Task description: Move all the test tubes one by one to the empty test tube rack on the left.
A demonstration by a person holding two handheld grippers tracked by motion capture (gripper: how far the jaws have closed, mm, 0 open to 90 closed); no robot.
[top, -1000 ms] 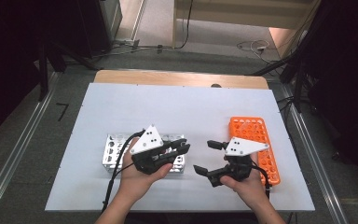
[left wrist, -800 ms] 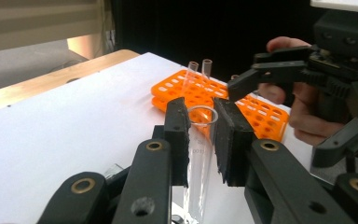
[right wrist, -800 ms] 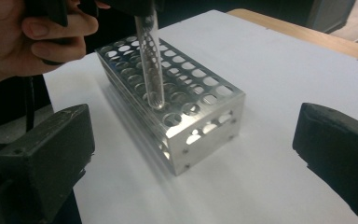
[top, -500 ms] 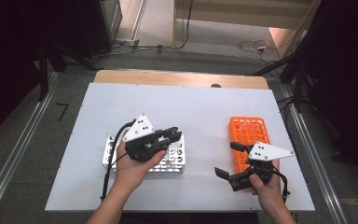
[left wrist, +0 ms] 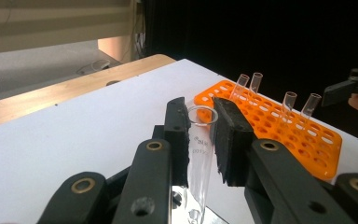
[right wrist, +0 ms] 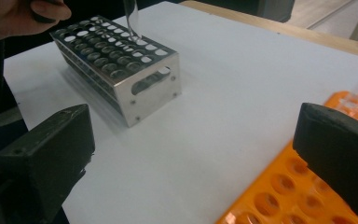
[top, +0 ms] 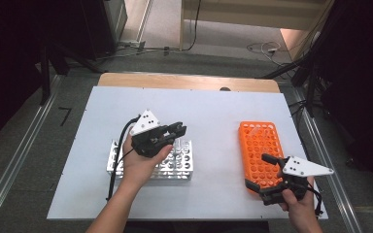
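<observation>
**High view: left gripper holds a tube over the metal rack, right gripper open at the orange rack**

High view, clock read from the table's middle. Left gripper (top: 176,132) at about 8 o'clock, over the metal rack (top: 182,167), jaws pointing toward 3 o'clock. Right gripper (top: 261,171) at about 4 o'clock, at the near end of the orange rack (top: 257,145), which lies on the white table (top: 213,111).

Left gripper view: pads closed on a clear glass tube (left wrist: 200,154) just below its rim, tube near upright, its lower end above the metal rack. Orange rack (left wrist: 279,130) beyond at 2 o'clock, four more tubes (left wrist: 286,103) standing tilted in it.

Right gripper view: jaws spread wide, nothing between them; they have just been opening. Orange rack (right wrist: 284,196) under the right-hand jaw. Metal rack (right wrist: 121,65) at 11 o'clock, the held tube (right wrist: 131,18) hanging over its top holes, tip close to the top plate; contact cannot be told.
</observation>
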